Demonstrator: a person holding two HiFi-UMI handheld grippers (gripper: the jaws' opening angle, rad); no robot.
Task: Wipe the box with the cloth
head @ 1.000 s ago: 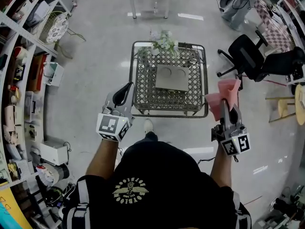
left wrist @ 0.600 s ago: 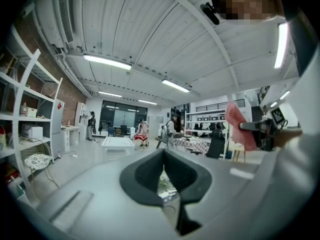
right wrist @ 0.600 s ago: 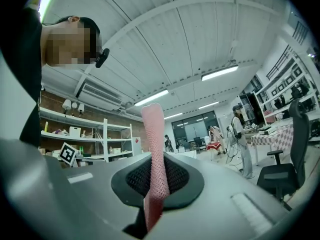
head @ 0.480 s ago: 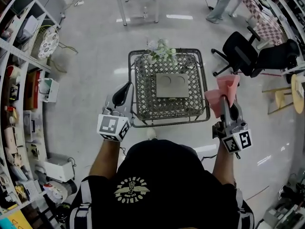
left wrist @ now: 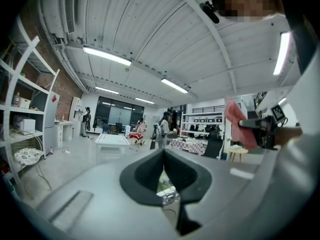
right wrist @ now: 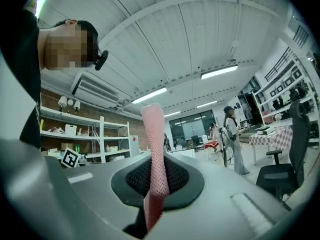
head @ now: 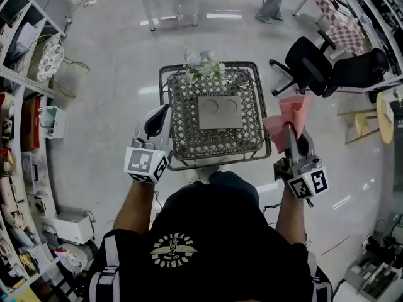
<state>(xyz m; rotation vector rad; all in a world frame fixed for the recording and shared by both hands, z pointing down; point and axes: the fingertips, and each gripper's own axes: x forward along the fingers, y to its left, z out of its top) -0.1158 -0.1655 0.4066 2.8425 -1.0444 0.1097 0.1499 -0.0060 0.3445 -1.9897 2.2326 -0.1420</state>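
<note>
- Polished grey floor spreads below us, with shelving along 9 o'clock and black office chairs out at 2 o'clock.
- At 12 o'clock stands a small wire table with a lattice top. A flat grey box lies near its middle, with two round recesses in its upper face. A bunch of flowers sits at the far edge.
- Our left gripper hovers at 10 o'clock, just off the table's left rim. Its own view shows the jaws brought together, only a sliver of light between them, holding nothing.
- Our right gripper is at 2 o'clock, off the table's right rim. Its jaws are clamped on a pink cloth, which rises out of them as a folded strip.
- We judge the cloth soft and light, with a mesh-like weave. It will drape and bunch, so the free part past the jaws should be pressed flat for wiping.
- The box looks stiff, thin and light. We expect it could slide on the lattice, so the left gripper might steady it at one edge.
- Cloth and box are well apart, and wiping has not begun.
</note>
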